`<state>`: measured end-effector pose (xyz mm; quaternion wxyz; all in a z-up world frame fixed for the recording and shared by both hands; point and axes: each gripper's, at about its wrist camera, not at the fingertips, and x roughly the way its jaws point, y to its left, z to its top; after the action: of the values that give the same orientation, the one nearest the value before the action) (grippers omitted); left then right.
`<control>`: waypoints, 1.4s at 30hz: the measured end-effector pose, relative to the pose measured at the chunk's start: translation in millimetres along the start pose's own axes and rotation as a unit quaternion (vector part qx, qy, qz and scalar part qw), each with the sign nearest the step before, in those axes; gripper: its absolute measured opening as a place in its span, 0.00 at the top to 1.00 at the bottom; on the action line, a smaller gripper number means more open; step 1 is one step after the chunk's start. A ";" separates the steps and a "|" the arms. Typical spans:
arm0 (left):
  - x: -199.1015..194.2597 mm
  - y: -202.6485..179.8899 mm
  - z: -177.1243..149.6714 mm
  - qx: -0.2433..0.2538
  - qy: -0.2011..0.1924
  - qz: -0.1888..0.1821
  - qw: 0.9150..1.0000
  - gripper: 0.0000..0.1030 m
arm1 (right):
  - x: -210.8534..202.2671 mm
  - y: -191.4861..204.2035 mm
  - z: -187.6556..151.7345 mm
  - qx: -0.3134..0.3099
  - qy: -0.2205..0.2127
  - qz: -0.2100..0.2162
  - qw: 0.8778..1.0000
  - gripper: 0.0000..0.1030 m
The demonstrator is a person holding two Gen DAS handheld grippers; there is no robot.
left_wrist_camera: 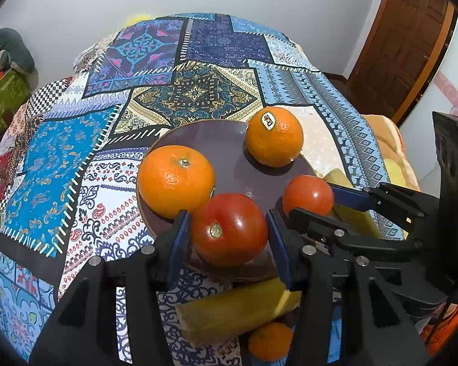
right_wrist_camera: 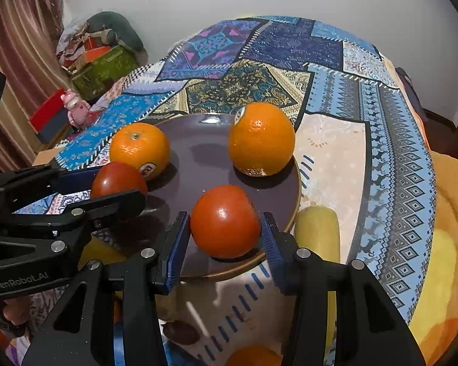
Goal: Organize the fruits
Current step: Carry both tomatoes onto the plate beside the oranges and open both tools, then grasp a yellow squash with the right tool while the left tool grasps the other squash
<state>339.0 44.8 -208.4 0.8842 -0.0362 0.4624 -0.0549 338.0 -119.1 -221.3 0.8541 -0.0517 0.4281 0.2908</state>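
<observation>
Left orange (left_wrist_camera: 175, 180): rests on the left side of the purple plate (left_wrist_camera: 229, 146), stem end up, touching the larger tomato.
Left gripper (left_wrist_camera: 227, 233): its blue pads sit against both sides of the larger tomato (left_wrist_camera: 229, 228) at the plate's near edge, so it is holding that tomato at a middling width; whether the tomato is lifted off the plate cannot be told.
Far orange (left_wrist_camera: 274, 135): sits on the plate's far right part, with a small white sticker on top, apart from the other fruit.
Right gripper (right_wrist_camera: 225, 233): clamped on the smaller tomato (right_wrist_camera: 225, 221), pads pressed to its sides, over the near right part of the plate (right_wrist_camera: 204, 158).
Bananas: one banana (left_wrist_camera: 235, 311) lies on the cloth just in front of the plate, another (right_wrist_camera: 317, 235) just beside the plate's right rim.
Small orange (left_wrist_camera: 270, 341): lies on the cloth near the front banana, off the plate.
Surface: a round counter under a patchwork cloth (left_wrist_camera: 195, 88).
</observation>
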 end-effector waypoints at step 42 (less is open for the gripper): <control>-43.8 0.1 -58.6 -0.014 0.016 0.036 0.999 0.17 | -62.5 -57.4 -52.0 0.042 0.000 -0.041 0.998 0.55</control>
<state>266.1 49.9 -206.2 0.8776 -0.0307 0.4781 -0.0172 303.6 -212.3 -215.6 0.8668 -0.0336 0.4375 0.2370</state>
